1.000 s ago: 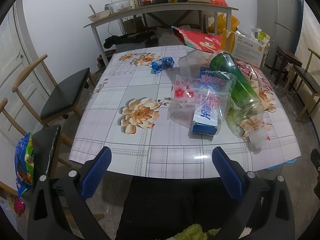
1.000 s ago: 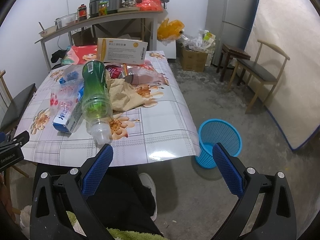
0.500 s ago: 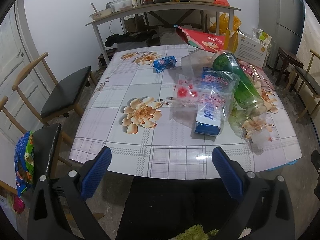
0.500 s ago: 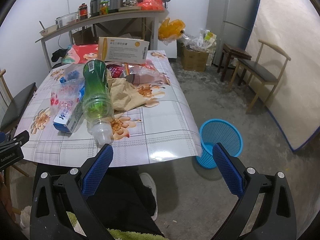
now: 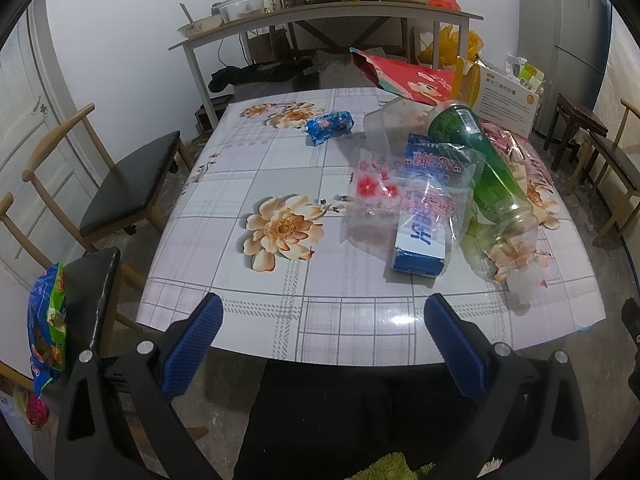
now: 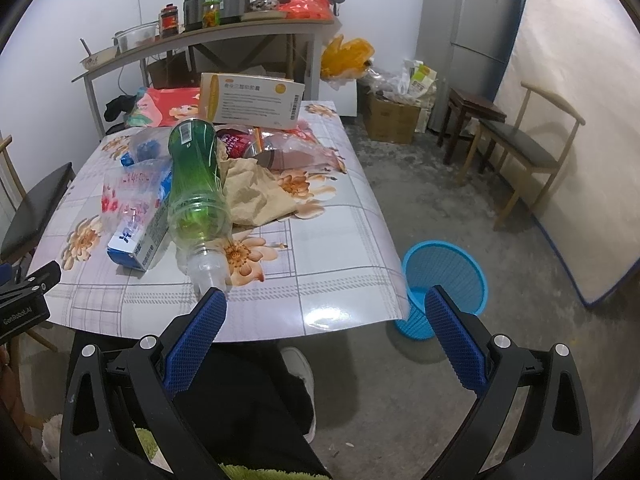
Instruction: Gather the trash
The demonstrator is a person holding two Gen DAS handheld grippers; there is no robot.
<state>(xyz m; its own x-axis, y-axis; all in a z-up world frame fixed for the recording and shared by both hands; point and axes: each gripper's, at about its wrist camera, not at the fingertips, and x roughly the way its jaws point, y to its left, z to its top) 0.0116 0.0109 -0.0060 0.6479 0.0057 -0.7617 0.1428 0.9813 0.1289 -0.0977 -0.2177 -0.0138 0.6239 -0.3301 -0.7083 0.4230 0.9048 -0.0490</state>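
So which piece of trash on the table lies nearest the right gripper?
The green plastic bottle, lying on its side: its clear neck end points at the right gripper, nearer than the blue-and-white carton or the crumpled brown paper.

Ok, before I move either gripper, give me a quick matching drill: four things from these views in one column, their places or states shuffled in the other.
Things:
1. green bottle
2. blue basket
3. blue wrapper
4. yellow-and-white box

Places or states:
A. on the floor beside the table
B. lying on its side, clear cap toward the near edge
C. standing at the table's far end
D. alone on the far left part of the tablecloth

Pairs: 1-B, 2-A, 3-D, 4-C
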